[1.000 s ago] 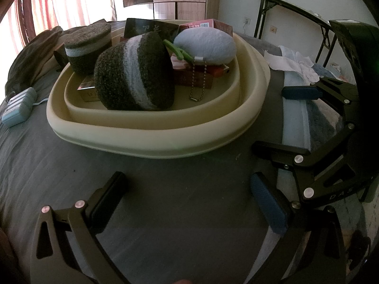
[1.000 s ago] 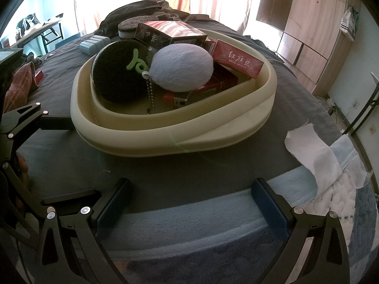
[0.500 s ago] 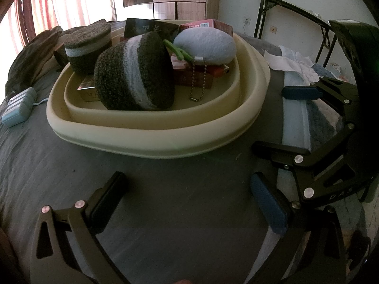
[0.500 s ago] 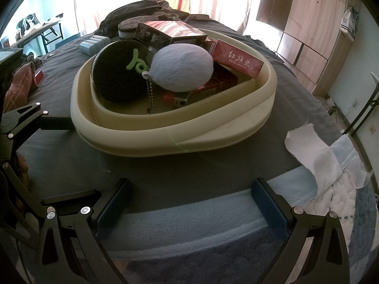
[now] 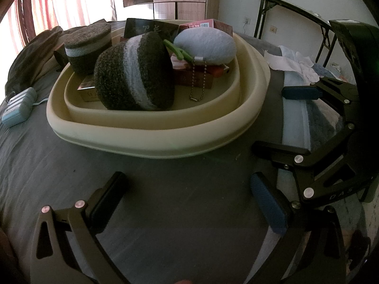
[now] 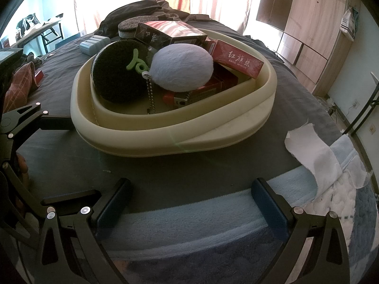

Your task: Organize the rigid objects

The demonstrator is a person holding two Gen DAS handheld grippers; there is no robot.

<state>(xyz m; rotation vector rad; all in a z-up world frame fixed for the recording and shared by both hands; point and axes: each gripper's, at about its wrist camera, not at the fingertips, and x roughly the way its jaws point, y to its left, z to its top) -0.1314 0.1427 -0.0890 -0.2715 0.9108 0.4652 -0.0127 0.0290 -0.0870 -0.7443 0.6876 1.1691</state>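
Left wrist view: I am looking across the grey bedsheet at the cream tray, which is sitting just ahead of my two grippers. In it a dark knitted cushion with a pale stripe is leaning beside a pale blue plush egg, whose bead chain is hanging down. Red boxes are lying behind and under them. My left gripper is hovering spread wide, grasping nothing. My right gripper is likewise gaping empty over the blanket's pale blue edge.
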